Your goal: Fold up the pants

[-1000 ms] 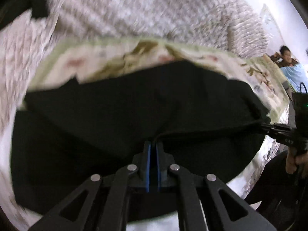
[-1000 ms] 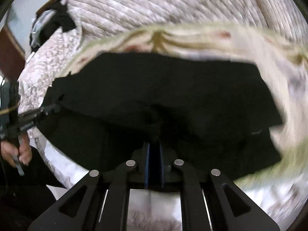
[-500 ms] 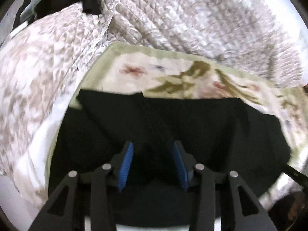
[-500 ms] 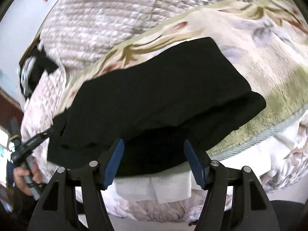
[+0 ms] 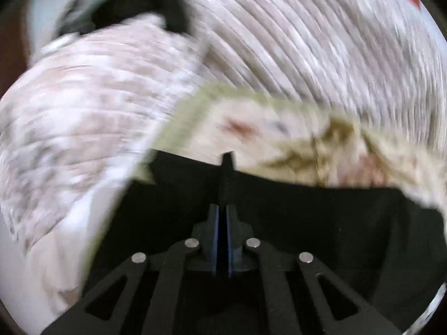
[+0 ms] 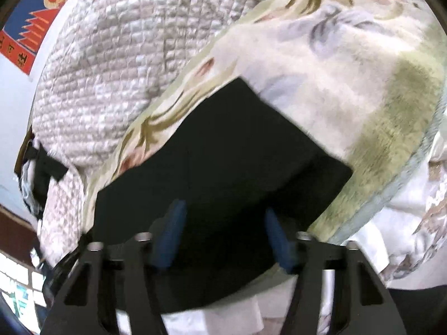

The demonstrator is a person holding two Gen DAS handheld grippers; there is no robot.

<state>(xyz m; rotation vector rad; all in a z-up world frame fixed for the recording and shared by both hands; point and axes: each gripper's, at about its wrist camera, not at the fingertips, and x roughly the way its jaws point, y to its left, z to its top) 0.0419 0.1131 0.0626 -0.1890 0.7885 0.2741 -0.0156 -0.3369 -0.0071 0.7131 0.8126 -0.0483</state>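
Observation:
The black pants lie folded on a floral blanket on a bed. In the left wrist view my left gripper is shut, with a thin ridge of black cloth pinched between its blue pads and running away from the tips. The picture is blurred. In the right wrist view the pants form a flat dark rectangle near the bed's front edge. My right gripper hovers over the near part of them. Its jaws are closing and still stand apart, and the pads do not press on the cloth.
Under the pants is a cream and green floral blanket. Behind it a beige quilted bedspread is bunched up. Dark clothing sits at the far left. A white sheet hangs off the bed edge. A red and blue poster is on the wall.
Both grippers were shut on the pants a second ago and opened half a second ago. The left has shut again on a fold. The right has narrowed, and both views have rolled.

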